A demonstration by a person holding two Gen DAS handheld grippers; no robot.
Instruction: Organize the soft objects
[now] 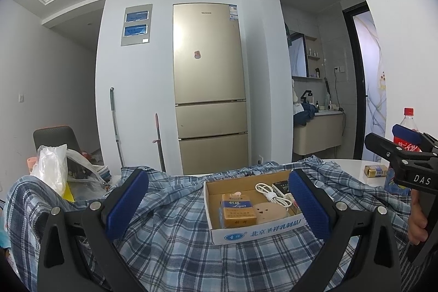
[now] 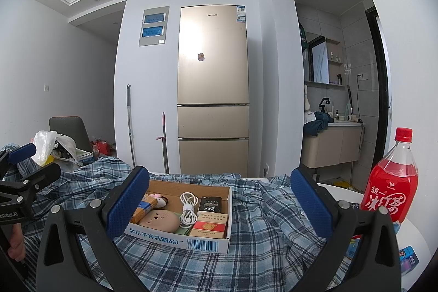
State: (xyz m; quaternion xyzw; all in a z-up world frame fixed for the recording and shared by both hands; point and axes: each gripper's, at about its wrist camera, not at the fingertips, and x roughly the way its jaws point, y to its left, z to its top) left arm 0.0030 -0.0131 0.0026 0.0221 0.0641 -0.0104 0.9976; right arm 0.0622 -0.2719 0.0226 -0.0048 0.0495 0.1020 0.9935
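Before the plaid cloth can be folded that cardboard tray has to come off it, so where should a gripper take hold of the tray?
Grip the cardboard tray by its low near wall, coming from the front: the rim is thin, upright and unobstructed there. The contents crowd the inside, so pinch only the wall's bare corner. Both grippers are open.

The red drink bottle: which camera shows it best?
The right wrist view: the red drink bottle stands in full there, cap to label, on the white table. In the left wrist view only its cap and neck show behind the right tool.

Black hand-held gripper (image 1: 217, 204), blue pads (image 1: 128, 203)
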